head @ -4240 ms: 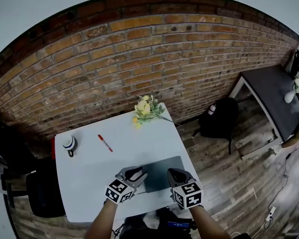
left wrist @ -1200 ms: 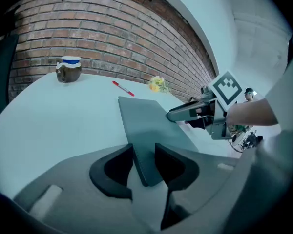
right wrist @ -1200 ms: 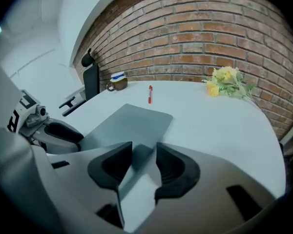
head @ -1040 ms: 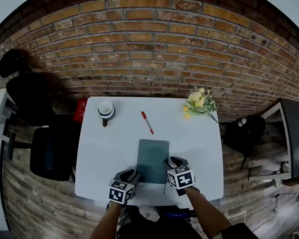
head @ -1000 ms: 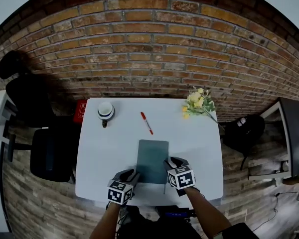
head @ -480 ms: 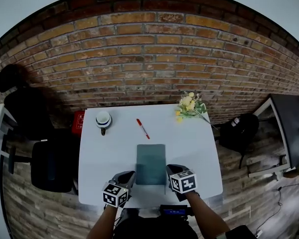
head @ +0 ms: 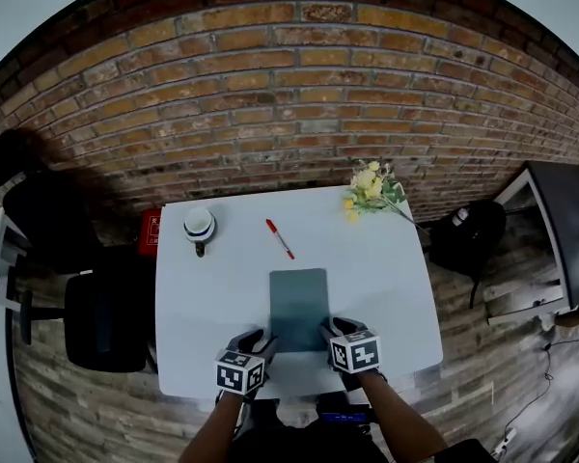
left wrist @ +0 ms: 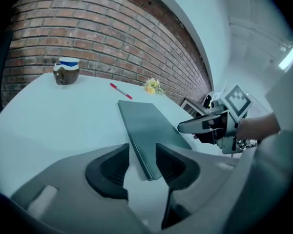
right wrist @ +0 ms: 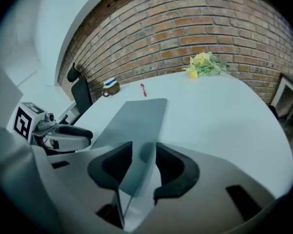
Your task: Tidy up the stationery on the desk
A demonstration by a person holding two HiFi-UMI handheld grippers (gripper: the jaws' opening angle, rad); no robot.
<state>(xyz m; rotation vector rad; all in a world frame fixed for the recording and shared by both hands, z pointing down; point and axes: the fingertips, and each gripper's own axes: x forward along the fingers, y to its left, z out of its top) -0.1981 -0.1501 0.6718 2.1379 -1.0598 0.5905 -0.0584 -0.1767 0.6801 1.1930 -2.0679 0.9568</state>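
A grey-green notebook (head: 299,305) lies lengthwise on the white desk (head: 386,278), its near end between my grippers. My right gripper (head: 332,333) is at the near right corner. In the right gripper view the notebook's edge (right wrist: 136,126) runs up between the narrow jaws and fills the gap, and the right gripper (right wrist: 144,155) is shut on it. My left gripper (head: 259,341) is at the near left corner. Its jaws stand slightly apart, and the notebook's corner (left wrist: 145,165) sits in the gap against one finger (left wrist: 168,162). A red pen (head: 279,238) lies beyond the notebook.
A mug (head: 199,226) stands at the desk's far left, and yellow flowers (head: 371,188) lie at the far right corner. A black chair (head: 101,321) is left of the desk, and a dark bag (head: 468,234) sits on the floor to the right. A brick wall runs behind.
The head view has shifted slightly. My left gripper has edged in toward the notebook's near left corner. The right gripper stays at the near right corner.
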